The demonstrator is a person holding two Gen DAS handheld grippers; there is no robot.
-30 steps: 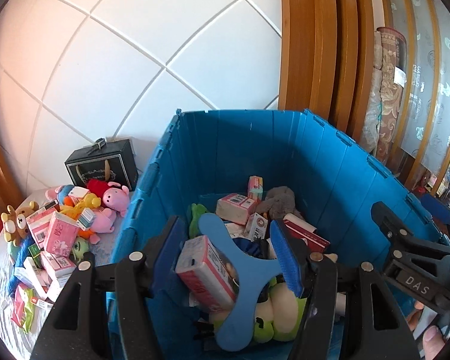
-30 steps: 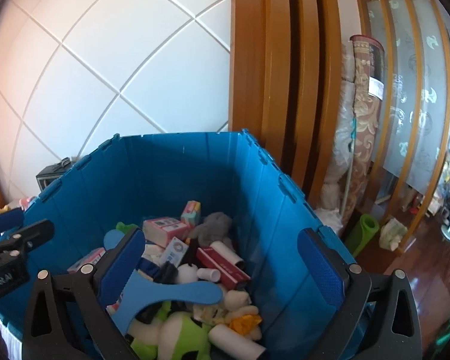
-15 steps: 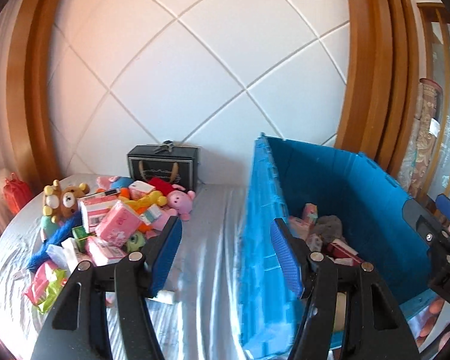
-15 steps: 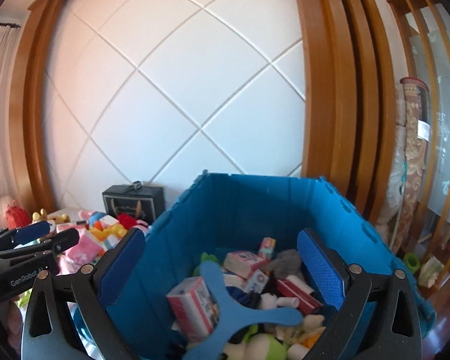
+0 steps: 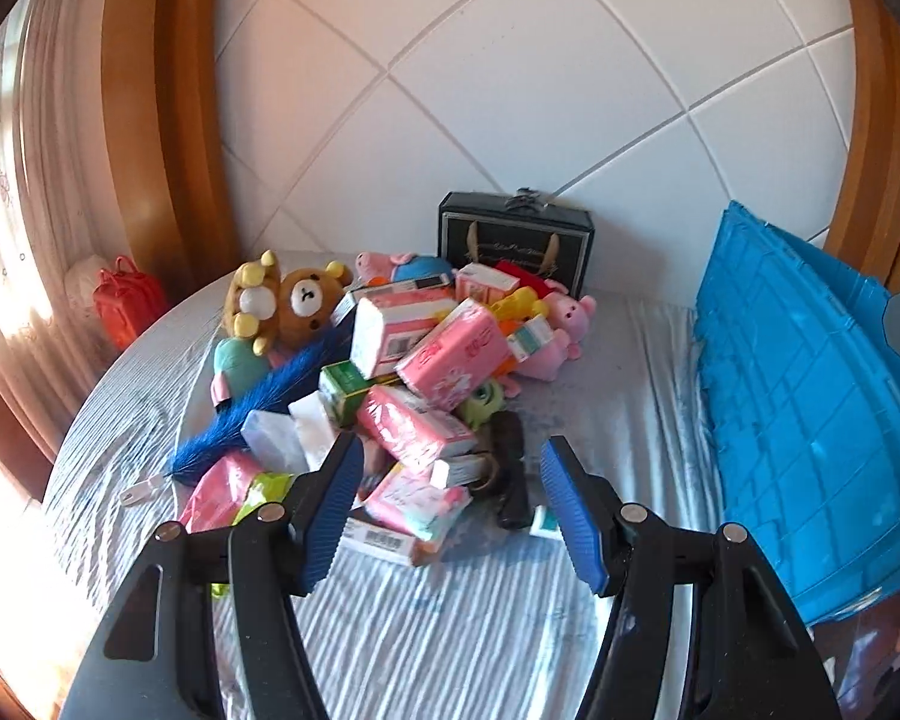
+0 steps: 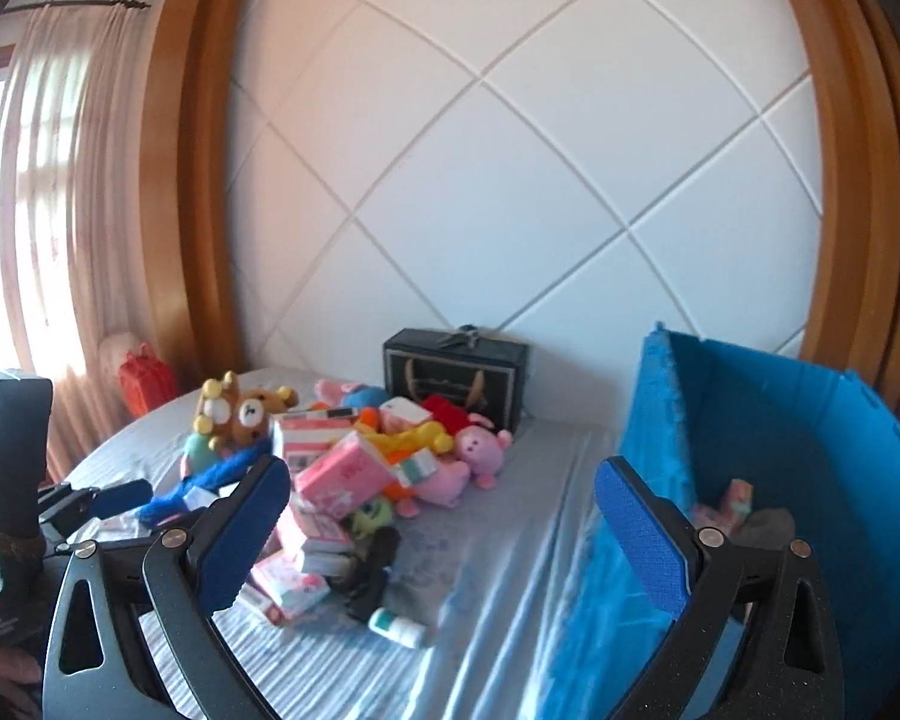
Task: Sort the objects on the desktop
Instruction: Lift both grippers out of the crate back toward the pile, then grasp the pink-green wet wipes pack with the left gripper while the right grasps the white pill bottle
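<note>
A pile of desktop objects lies on the round table: pink tissue packs (image 5: pixel 455 354) (image 6: pixel 345 471), a brown bear plush (image 5: pixel 306 299) (image 6: pixel 246 414), pink pig plushes (image 5: pixel 561 315) (image 6: pixel 483 447), a blue fuzzy duster (image 5: pixel 270 405), small boxes and a black item (image 5: pixel 510 483). My left gripper (image 5: pixel 450 480) hovers open and empty just before the pile's near edge. My right gripper (image 6: pixel 444 498) is open and empty too, further back, between the pile and the blue bin (image 5: pixel 810 420) (image 6: pixel 810 450). The left gripper's fingers (image 6: pixel 111 493) show at the left of the right wrist view.
A black gift box (image 5: pixel 516 240) (image 6: pixel 456 369) stands against the white panelled wall behind the pile. A red bag (image 5: pixel 129 300) sits at the far left by the curtain. A small white-green tube (image 6: pixel 397 627) lies on the striped cloth (image 5: pixel 450 630). The bin holds several items (image 6: pixel 732 501).
Both grippers have swung left, away from the inside of the blue bin and over to the pile on the table. The bin now lies at the right edge of both views.
</note>
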